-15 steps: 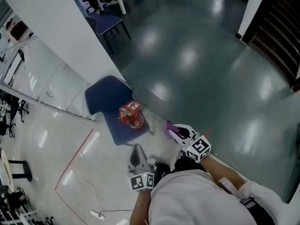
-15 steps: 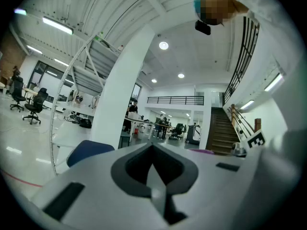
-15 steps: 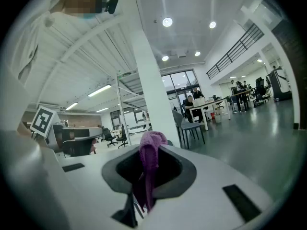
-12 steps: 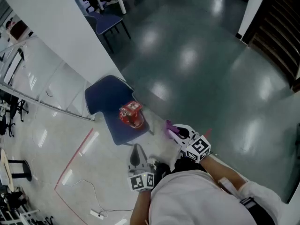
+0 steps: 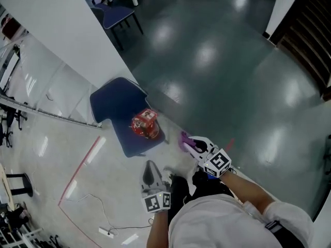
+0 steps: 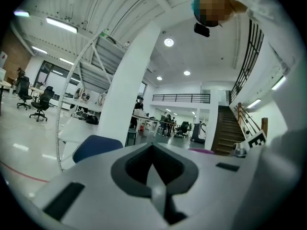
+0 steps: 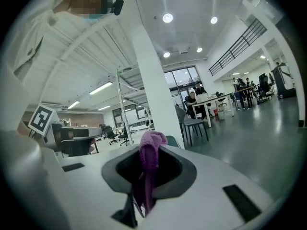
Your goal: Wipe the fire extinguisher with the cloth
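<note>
Head view count: 1 fire extinguisher (image 5: 145, 125), 1 cloth (image 5: 184, 140), 2 grippers, 2 blue chairs.

- The fire extinguisher is red and lies on the seat of the near blue chair (image 5: 115, 103). That chair stands on the floor (image 5: 232, 76) at the foot of a white pillar (image 5: 57, 27).
- The second blue chair (image 5: 116, 15) is at the top of the view, well apart from the first.
- Right gripper (image 5: 188, 142): jaws closed on the cloth. The cloth is purple, one piece. In the right gripper view it is bunched up above the jaw tips (image 7: 151, 146) and trails down through the pinch line. It is clear of the extinguisher, not touching, and sits to its right and a bit lower in the head view.
- Left gripper (image 5: 150, 165): the left gripper view shows the jaws (image 6: 152, 152) fully together with nothing between them. In the head view it sits below the chair seat and is also apart from the extinguisher.
- Each gripper has 1 marker cube, so 2 in total: left (image 5: 156, 201) and right (image 5: 219, 162).
- The left gripper view catches the back of the blue chair (image 6: 96, 146) beside the pillar. The extinguisher is not visible in either gripper view.
- On the floor there is 1 red line (image 5: 81, 168) left of the person and 1 white cable (image 5: 98, 211) low in the view.
</note>
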